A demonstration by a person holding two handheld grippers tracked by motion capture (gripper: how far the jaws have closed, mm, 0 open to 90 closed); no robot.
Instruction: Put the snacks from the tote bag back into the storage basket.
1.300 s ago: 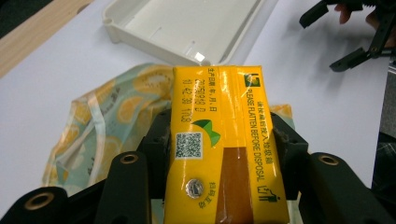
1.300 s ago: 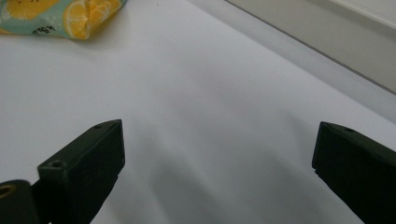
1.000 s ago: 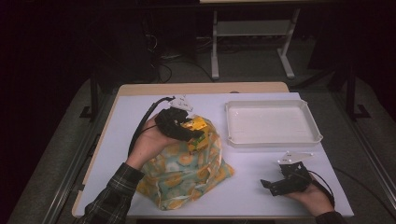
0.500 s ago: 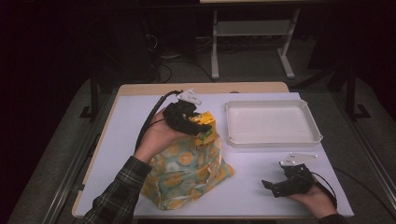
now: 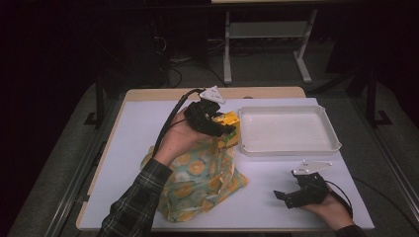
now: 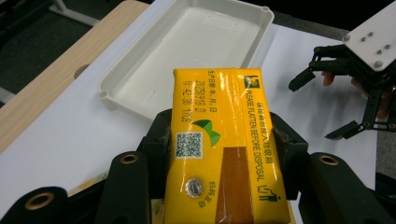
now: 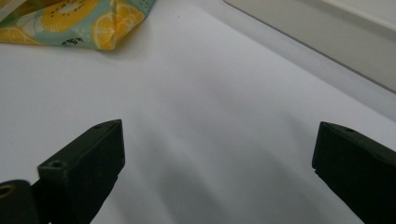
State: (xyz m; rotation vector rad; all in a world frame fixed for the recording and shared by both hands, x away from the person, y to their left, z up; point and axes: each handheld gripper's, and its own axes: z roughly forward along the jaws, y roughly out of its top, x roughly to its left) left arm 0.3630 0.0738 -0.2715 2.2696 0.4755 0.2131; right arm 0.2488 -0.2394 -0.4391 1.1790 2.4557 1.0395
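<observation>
A yellow drink carton (image 5: 228,127) (image 6: 223,144) with a foil straw hole and printed text is clamped between the jaws of my left gripper (image 5: 217,127) (image 6: 224,140), held in the air above the open top of a fruit-print fabric bag (image 5: 200,180). It hangs just left of the white tray (image 5: 289,129) (image 6: 187,51). My right gripper (image 5: 289,195) (image 7: 217,158) rests low over the white table cover near the front right, jaws wide apart with nothing between them. The bag's corner (image 7: 93,23) lies ahead of it to the left.
The white tray holds nothing and lies at the back right of the table; its wall (image 7: 327,42) runs across the right gripper view. A wooden table edge (image 5: 148,94) borders the white cover. Metal stand legs (image 5: 267,49) stand on the floor behind.
My left gripper has lifted the yellow carton up out of the bag and carried it back and right, toward the tray. The right gripper has stayed put.
</observation>
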